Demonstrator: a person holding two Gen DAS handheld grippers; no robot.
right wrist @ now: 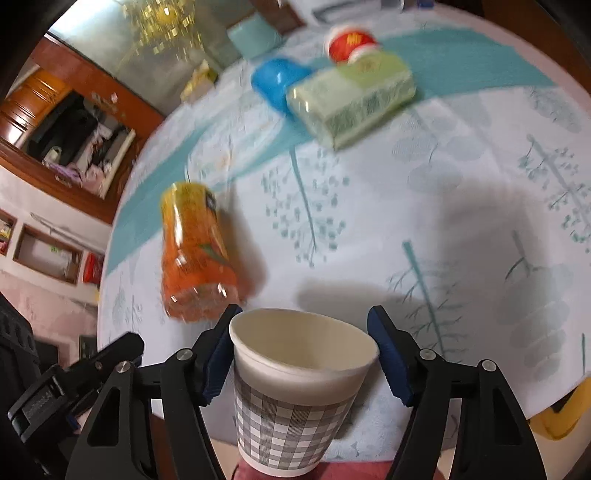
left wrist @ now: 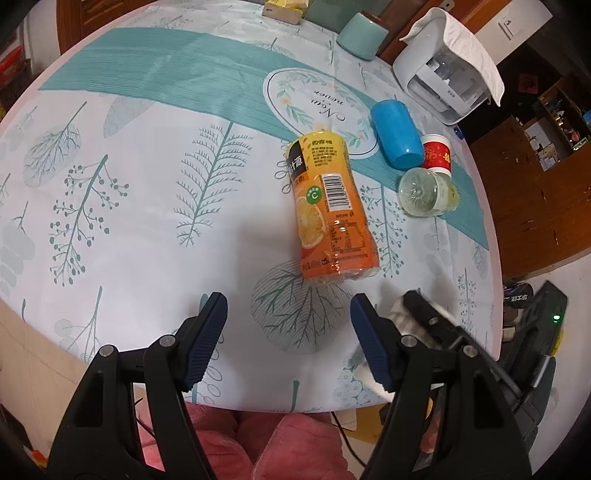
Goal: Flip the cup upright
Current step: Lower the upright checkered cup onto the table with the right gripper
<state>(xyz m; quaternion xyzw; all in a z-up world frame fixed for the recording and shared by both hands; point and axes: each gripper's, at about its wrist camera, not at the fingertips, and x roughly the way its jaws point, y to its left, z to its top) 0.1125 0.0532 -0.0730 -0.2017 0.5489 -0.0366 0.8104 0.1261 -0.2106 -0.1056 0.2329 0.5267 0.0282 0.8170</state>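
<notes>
A paper cup (right wrist: 295, 387) with a grey check pattern and white rim stands mouth-up between the fingers of my right gripper (right wrist: 304, 350). The blue pads touch its rim on both sides, so the gripper is shut on it, at the table's near edge. In the left wrist view the cup shows only as a blurred white shape (left wrist: 397, 314) behind the right gripper's black body (left wrist: 443, 325). My left gripper (left wrist: 288, 339) is open and empty, low over the tablecloth, just short of an orange juice bottle (left wrist: 328, 210) lying on its side.
A blue cup (left wrist: 397, 134) lies on its side, with a red-and-white paper cup (left wrist: 437, 153) and a clear green-tea bottle (left wrist: 424, 192) beside it. A teal mug (left wrist: 362, 35) and white appliance (left wrist: 443, 74) stand at the far edge. The round table's edge (left wrist: 491, 258) curves on the right.
</notes>
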